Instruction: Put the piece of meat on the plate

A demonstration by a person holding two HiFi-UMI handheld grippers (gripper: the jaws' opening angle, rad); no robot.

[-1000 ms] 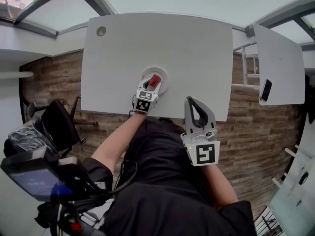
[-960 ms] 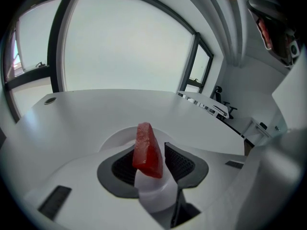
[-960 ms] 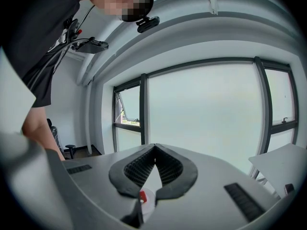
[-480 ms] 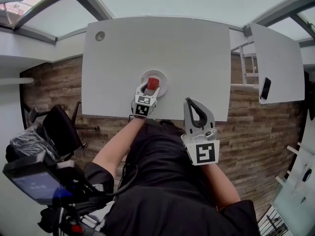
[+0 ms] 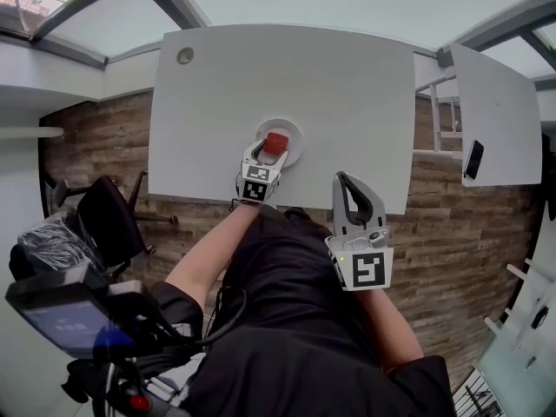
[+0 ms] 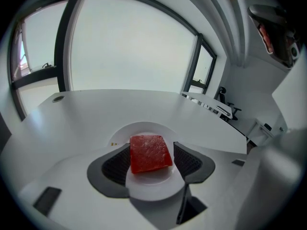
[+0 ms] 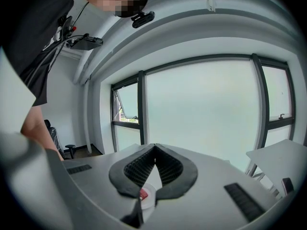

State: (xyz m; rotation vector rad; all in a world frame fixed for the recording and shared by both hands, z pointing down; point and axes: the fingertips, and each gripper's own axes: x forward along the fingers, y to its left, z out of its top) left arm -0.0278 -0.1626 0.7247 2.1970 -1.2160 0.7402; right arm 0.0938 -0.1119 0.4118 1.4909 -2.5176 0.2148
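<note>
The red piece of meat [image 5: 275, 143] [image 6: 150, 153] lies flat on the small white plate [image 5: 296, 135] [image 6: 144, 128] near the table's front edge. My left gripper [image 5: 270, 149] [image 6: 151, 160] reaches over the plate's near side, and its jaws have just been opening. They now stand open, one on each side of the meat, and the right pad [image 6: 187, 161] is a little clear of it. My right gripper [image 5: 342, 181] [image 7: 154, 150] hangs off the table's front edge, to the right of the plate, shut with nothing in it.
The white table [image 5: 347, 76] has a round cable hole [image 5: 185, 56] at its far left corner. A second white table [image 5: 499, 102] at the right carries a dark phone [image 5: 473, 158]. A black chair [image 5: 109, 220] stands at the left over the wooden floor.
The left gripper's jaws have spread away from the meat, which now rests on the plate. The right gripper has stayed where it was.
</note>
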